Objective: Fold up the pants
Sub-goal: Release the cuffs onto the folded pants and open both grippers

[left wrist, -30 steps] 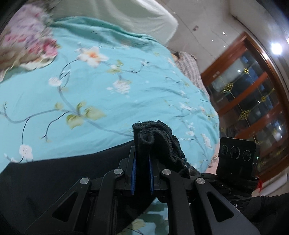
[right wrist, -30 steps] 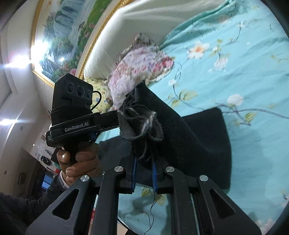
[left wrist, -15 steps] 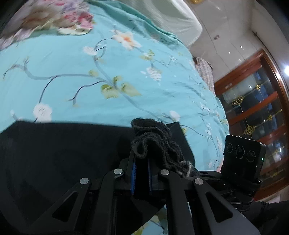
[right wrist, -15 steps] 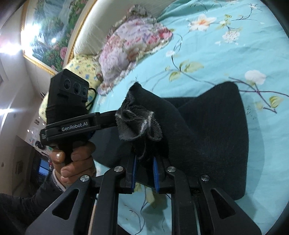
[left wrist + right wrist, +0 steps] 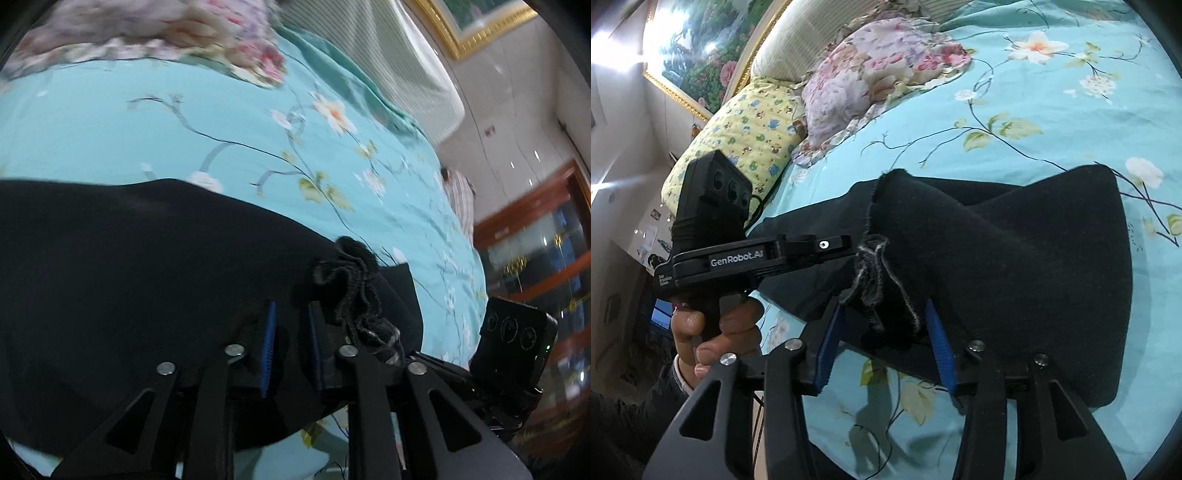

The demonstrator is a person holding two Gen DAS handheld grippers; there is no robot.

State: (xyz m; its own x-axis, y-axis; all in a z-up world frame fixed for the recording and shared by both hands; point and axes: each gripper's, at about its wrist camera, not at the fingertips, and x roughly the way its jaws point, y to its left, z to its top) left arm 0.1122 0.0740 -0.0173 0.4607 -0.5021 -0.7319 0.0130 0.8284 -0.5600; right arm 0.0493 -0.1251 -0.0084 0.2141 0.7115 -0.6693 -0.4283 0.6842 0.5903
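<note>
Black pants (image 5: 129, 266) lie folded over on the teal flowered bedspread (image 5: 147, 122); they also show in the right wrist view (image 5: 1034, 266). My left gripper (image 5: 290, 350) has its blue pads a little apart with the frayed hem bunched (image 5: 351, 280) just past them, cloth still between the jaws. My right gripper (image 5: 886, 343) has its pads wide apart around the other frayed hem (image 5: 879, 280), which rests loose between them. The left gripper's body (image 5: 738, 254) shows in the right wrist view, held by a hand.
A pink flowered pillow (image 5: 871, 70) and a yellow patterned pillow (image 5: 746, 133) lie at the head of the bed. A padded headboard (image 5: 388, 66) stands behind. A wooden glass cabinet (image 5: 535, 251) stands beyond the bed's far side.
Both grippers carried the hems forward and down onto the pants. Both jaws have opened, the right widely, the left slightly, and the pants now lie lower and flatter.
</note>
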